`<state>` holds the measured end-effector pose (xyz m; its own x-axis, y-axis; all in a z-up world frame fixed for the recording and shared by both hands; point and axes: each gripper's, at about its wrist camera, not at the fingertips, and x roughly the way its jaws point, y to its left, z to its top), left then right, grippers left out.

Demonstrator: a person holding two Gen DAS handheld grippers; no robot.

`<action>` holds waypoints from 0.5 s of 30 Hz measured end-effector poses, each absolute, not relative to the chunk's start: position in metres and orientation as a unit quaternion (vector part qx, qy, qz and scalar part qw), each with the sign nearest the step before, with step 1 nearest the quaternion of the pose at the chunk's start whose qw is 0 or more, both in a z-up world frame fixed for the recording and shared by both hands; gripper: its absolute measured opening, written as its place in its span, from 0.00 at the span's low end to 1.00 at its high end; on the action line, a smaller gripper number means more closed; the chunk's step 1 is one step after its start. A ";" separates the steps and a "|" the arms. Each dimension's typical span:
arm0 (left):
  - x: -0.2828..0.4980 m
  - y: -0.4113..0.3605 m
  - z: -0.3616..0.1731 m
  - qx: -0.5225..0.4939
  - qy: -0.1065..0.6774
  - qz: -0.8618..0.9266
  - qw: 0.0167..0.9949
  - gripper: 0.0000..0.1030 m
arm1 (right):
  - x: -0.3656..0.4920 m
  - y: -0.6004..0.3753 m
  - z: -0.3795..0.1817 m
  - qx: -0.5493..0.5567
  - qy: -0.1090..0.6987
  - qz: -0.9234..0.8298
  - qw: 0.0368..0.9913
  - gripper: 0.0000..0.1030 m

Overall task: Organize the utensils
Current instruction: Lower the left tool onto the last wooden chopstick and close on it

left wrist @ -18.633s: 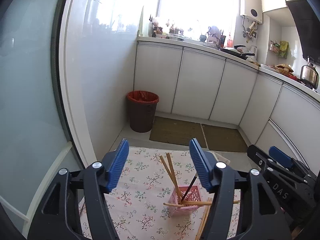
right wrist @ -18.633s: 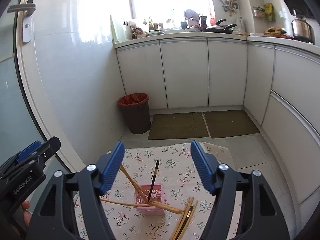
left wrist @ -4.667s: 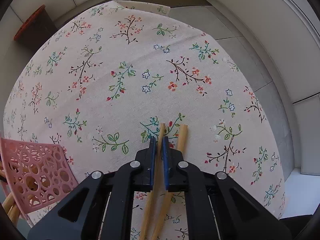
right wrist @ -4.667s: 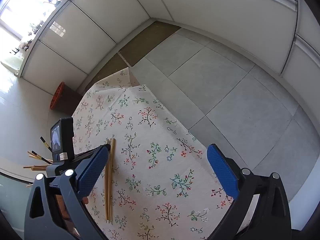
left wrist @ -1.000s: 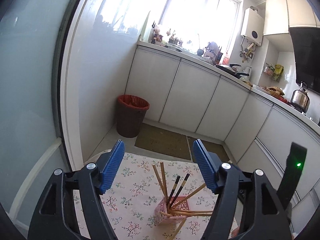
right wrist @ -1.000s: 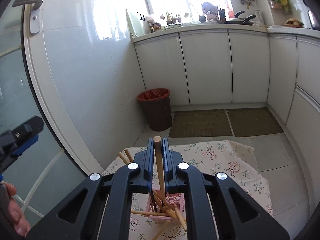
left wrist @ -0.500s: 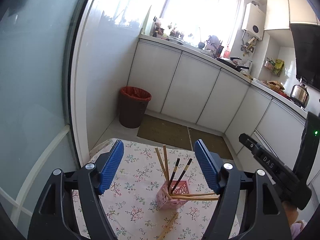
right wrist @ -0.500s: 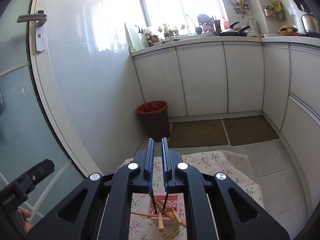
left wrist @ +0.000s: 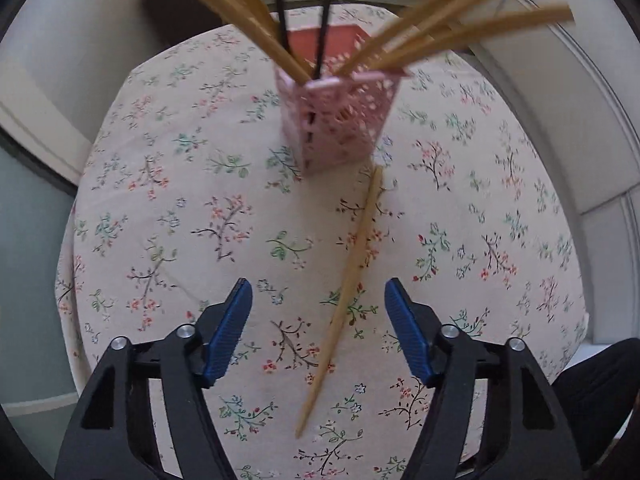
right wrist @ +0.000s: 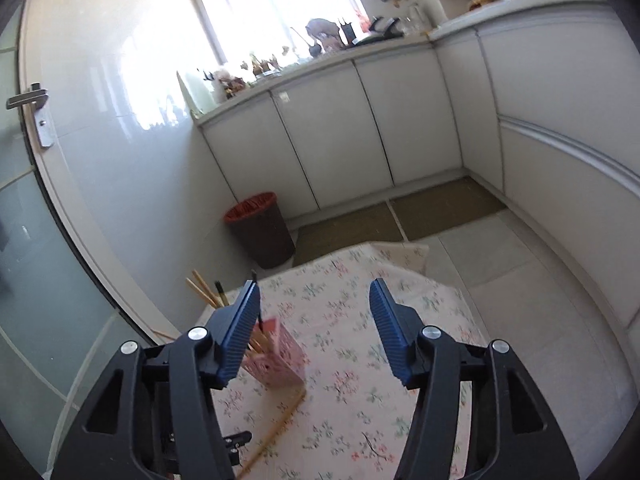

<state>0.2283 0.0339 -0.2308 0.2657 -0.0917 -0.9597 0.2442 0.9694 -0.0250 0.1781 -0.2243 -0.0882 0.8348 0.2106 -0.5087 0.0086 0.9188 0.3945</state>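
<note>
One chopstick (left wrist: 347, 280) lies loose on the flowered cloth (left wrist: 180, 208) of the bench, its far end just beside the pink holder (left wrist: 340, 120) — the holder stands upright, other chopsticks (left wrist: 440, 28) fanning out of it. The left gripper (left wrist: 318, 328) points down over the loose stick, jaws apart and closing, the stick between them but untouched. The right gripper (right wrist: 314, 326) — jaws empty and opening — sits near the holder. A bin (right wrist: 260, 232) stands on the floor beyond.

cloth (left wrist: 168, 208) left of pink holder (left wrist: 340, 124) lies open; splayed chopsticks (left wrist: 460, 36) crowd above.
</note>
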 end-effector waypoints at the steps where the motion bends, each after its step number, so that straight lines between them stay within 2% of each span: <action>1: 0.224 0.027 -0.238 0.080 0.590 -0.110 0.796 0.59 | 0.178 -0.231 -0.102 0.202 0.300 0.047 0.931 0.58; 6: 0.221 -0.002 -0.262 0.149 0.533 -0.094 0.827 0.58 | 0.187 -0.261 -0.157 0.247 0.384 0.015 0.890 0.58; 12: 0.241 -0.010 -0.287 0.140 0.545 -0.080 0.823 0.49 | 0.180 -0.271 -0.157 0.248 0.376 0.014 0.893 0.58; 13: 0.240 -0.012 -0.287 0.145 0.546 -0.089 0.820 0.45 | 0.180 -0.272 -0.157 0.250 0.377 0.017 0.892 0.59; 15: 0.238 -0.018 -0.286 0.144 0.564 -0.122 0.804 0.16 | 0.181 -0.274 -0.160 0.264 0.383 0.020 0.885 0.59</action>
<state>0.2377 -0.0180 -0.2864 0.3351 -0.0337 -0.9416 0.3593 0.9284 0.0947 0.1811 -0.2744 -0.1597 0.7051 0.2386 -0.6678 0.1663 0.8598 0.4828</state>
